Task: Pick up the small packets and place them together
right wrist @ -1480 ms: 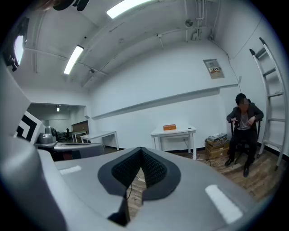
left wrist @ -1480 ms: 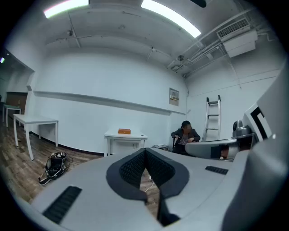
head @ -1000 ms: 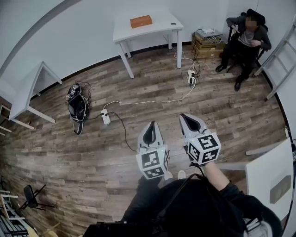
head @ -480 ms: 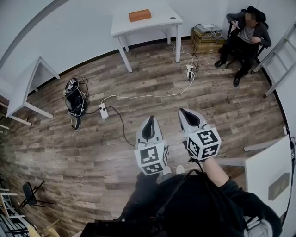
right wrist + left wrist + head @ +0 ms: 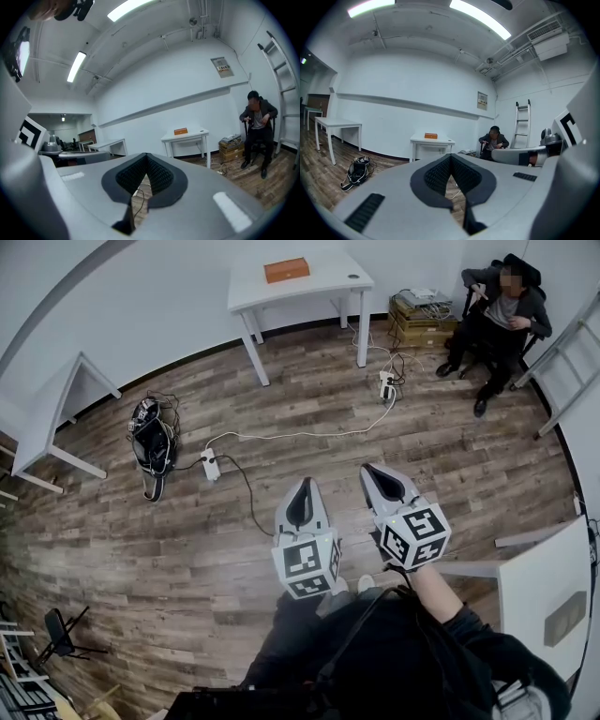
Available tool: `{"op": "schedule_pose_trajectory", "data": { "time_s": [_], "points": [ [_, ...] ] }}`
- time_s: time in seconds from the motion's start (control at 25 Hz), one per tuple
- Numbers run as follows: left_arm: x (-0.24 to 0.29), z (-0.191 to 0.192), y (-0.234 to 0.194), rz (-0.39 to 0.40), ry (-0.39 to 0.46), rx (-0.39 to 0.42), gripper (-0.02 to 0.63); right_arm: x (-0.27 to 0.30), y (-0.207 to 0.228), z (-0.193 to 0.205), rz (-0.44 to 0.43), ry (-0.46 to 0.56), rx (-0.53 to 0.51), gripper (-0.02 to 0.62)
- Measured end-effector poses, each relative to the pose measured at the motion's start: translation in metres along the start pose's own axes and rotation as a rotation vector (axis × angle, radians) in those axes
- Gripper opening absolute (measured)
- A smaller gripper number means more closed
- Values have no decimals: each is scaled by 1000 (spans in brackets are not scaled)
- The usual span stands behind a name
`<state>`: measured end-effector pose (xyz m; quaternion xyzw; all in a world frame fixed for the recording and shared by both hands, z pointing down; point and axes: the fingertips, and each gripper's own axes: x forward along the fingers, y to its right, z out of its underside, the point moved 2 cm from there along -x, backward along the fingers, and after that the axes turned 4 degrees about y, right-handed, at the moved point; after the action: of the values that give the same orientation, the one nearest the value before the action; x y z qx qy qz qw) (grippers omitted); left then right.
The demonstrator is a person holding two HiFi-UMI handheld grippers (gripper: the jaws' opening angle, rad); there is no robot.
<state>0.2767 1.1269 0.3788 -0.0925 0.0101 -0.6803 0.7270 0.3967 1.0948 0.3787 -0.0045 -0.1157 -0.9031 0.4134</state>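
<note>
Head view finding: you carry your left claw point(image 5: 303, 495) and right claw point(image 5: 376, 477) side by side just ahead of your body, above the wood-plank floor point(image 5: 187, 549). Both are aimed toward 12 o'clock. Each claw view shows the ribbed black pads point(image 5: 437, 176) meeting at the tips with nothing between them, so both claws are fully closed and empty.

No small packets can be made out in any view. The only candidate is a flat orange-brown box point(image 5: 286, 270) on the white four-legged bench point(image 5: 328, 284) against the far wall at 12 o'clock, well apart from both claws. Whether it holds packets cannot be told.

Assessment: this reads as a travelling posture. The claws are closed because there is nothing in reach to grip, and they are kept near level and pointed at the bench because that is the likely work site. Picking up has not begun. You would need to reach the bench and open a claw first.

Hazard noted: a white power strip point(image 5: 212, 468) lies at 10 o'clock, and its white cable point(image 5: 309, 435) crosses the floor between you and the bench. A seated person in dark clothing point(image 5: 502, 310) occupies 2 o'clock.
</note>
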Motion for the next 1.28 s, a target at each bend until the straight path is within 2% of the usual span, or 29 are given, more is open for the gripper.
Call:
{"op": "schedule_pose_trajectory", "data": {
  "time_s": [0.24, 0.52, 0.76, 1.28],
  "points": [
    [9, 9, -10, 14, -7, -12, -2, 13, 2, 5, 13, 3, -11, 2],
    [52, 10, -16, 27, -13, -3, -2, 47, 30, 5, 32, -7, -23, 2],
    [122, 3, -24, 19, -8, 5, -2, 104, 75, -7, 20, -7, -12, 2],
    [269, -46, -25, -20, 37, 16, -2, 217, 170, -63, -22, 10, -23, 2]
  ]
}}
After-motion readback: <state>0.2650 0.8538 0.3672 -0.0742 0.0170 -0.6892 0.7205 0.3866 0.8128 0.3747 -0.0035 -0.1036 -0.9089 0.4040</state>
